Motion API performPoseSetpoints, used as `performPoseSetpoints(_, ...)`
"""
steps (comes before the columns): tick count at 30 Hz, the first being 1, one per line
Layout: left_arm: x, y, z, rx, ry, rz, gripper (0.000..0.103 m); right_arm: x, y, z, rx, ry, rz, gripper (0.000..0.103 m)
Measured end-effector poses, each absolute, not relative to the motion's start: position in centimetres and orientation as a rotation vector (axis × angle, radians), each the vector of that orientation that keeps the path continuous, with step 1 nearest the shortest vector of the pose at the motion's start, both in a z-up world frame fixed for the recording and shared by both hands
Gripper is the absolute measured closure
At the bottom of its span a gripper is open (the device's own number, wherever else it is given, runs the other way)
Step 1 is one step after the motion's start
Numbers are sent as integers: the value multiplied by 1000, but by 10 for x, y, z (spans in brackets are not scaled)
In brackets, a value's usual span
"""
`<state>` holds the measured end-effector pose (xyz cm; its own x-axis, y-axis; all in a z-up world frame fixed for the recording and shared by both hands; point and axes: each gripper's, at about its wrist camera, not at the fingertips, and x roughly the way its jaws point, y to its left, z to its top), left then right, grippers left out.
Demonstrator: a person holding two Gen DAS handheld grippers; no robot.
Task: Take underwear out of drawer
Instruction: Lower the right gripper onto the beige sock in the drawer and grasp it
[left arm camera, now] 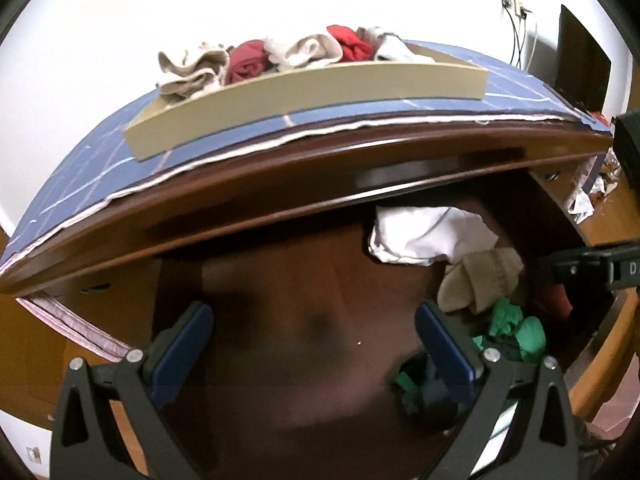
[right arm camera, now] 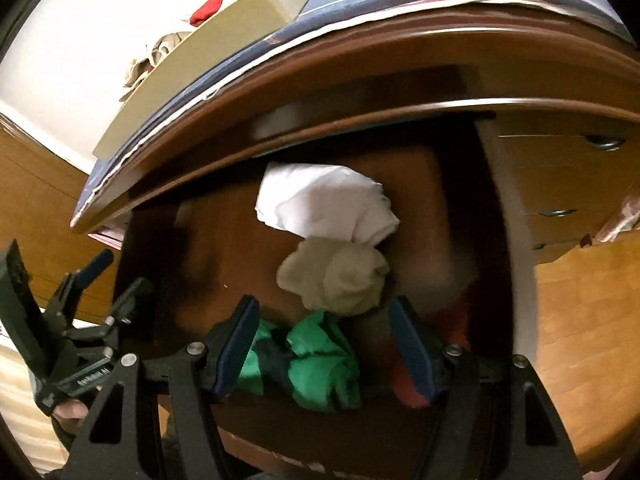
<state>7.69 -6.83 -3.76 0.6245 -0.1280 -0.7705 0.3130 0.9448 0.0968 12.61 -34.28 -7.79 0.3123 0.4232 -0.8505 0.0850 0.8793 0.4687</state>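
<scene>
Green underwear (right arm camera: 320, 356), seemingly between right gripper (right arm camera: 324, 348) jaws, beneath beige garment (right arm camera: 340, 276).

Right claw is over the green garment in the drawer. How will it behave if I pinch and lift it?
The green garment lies crumpled in soft folds, so it will probably go floppy and hang below the right claw. It looks like thin cloth, likely light. It touches the beige piece, which may drag along.
</scene>
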Motion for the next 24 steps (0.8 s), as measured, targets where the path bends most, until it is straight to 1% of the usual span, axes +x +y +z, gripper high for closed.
performPoseSetpoints(4,88,-72,-44,237,902,-259,1,143,-334,-94,510,1286,212,34)
performPoseSetpoints(8,93,-70,-44,261,903,-271,1,154,-325,-111,465,1357,174,34)
performPoseSetpoints(12,97,-82,-41,380,860,-315,1,160,-317,-122,440,1418,171,34)
performPoseSetpoints(13,96,-86,-39,414,843,-327,1,161,-318,-123,451,1421,172,37)
performPoseSetpoints(14,95,-90,-38,451,820,-339,1,162,-319,-123,457,1414,171,58)
performPoseSetpoints(15,94,-95,-36,485,794,-351,1,163,-320,-125,442,1419,172,69)
performPoseSetpoints(18,94,-102,-36,524,768,-390,1,161,-323,-131,476,1453,208,69)
performPoseSetpoints(20,96,-104,-39,506,793,-412,1,159,-320,-128,433,1450,225,68)
performPoseSetpoints(24,100,-104,-45,479,831,-416,1,158,-314,-106,296,1388,244,67)
